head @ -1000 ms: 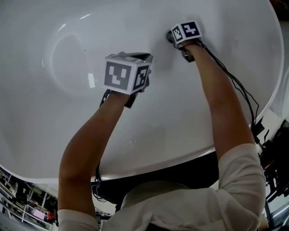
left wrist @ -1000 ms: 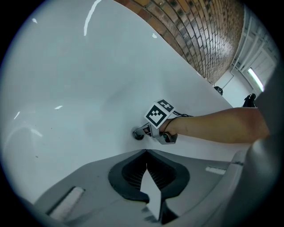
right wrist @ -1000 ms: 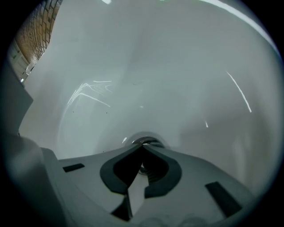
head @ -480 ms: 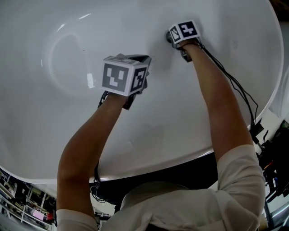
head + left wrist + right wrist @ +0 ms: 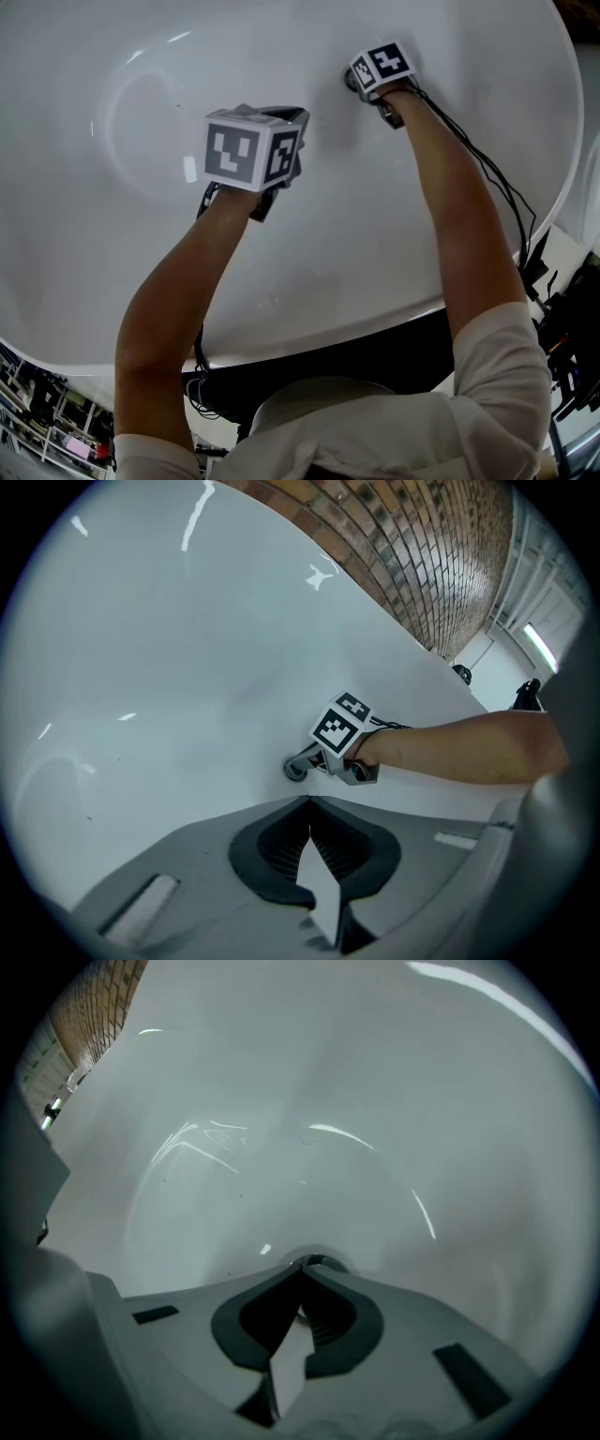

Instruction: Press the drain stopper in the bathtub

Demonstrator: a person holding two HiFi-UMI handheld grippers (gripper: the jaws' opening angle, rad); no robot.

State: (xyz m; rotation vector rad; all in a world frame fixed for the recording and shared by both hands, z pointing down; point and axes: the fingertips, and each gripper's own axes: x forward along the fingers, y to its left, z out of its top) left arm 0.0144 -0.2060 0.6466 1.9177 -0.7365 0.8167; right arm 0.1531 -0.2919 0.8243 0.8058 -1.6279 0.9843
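Observation:
The round metal drain stopper (image 5: pixel 296 770) sits in the floor of the white bathtub (image 5: pixel 84 234). My right gripper (image 5: pixel 353 78) is shut, and its closed tips rest right on the drain stopper (image 5: pixel 317 1262), whose rim just peeks out past them. In the left gripper view the right gripper (image 5: pixel 302 766) shows with its marker cube, tips down at the stopper. My left gripper (image 5: pixel 298 118) hovers over the tub floor, left of the stopper, jaws shut with nothing between them. The left gripper (image 5: pixel 309 801) points toward the stopper from a short distance.
The tub's curved walls rise all around, with a brick wall (image 5: pixel 422 546) beyond the rim. Cables (image 5: pixel 497 187) trail from the right gripper along the forearm. Below the tub's near rim is dark floor and the person's shirt (image 5: pixel 375 431).
My left gripper has drifted slightly left and up over the tub floor. The right gripper stays at the stopper, almost unmoved.

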